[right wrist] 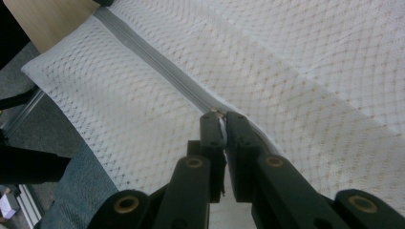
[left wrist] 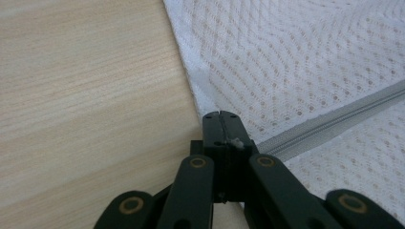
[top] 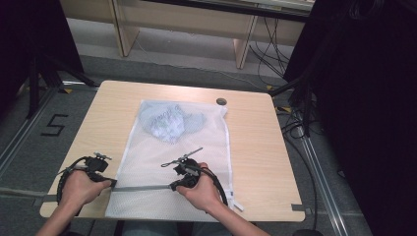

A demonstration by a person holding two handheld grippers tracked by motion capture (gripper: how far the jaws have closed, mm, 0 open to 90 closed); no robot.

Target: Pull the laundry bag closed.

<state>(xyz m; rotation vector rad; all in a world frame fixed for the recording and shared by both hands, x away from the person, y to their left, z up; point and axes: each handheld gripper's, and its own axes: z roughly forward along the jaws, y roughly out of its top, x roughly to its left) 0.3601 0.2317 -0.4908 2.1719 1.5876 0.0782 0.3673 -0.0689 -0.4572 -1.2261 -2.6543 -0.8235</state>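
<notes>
A white mesh laundry bag [top: 147,162] lies flat on the wooden table [top: 255,147], with a pale blue garment [top: 169,122] inside its far half. A grey zipper [top: 142,187] runs across the bag near the front edge. My left gripper [top: 114,183] is shut on the bag's left edge, right where the zipper [left wrist: 334,124] ends; its jaws [left wrist: 220,117] meet with fabric pinched between them. My right gripper [top: 173,186] is shut on the zipper pull [right wrist: 219,116], partway along the zipper [right wrist: 157,67]. Both hands rest low over the bag's near part.
A small dark round object [top: 222,101] lies on the table beyond the bag's far right corner. The bag's near end hangs over the table's front edge above the person's lap [right wrist: 81,191]. Cables and a dark stand [top: 305,98] crowd the floor at the right.
</notes>
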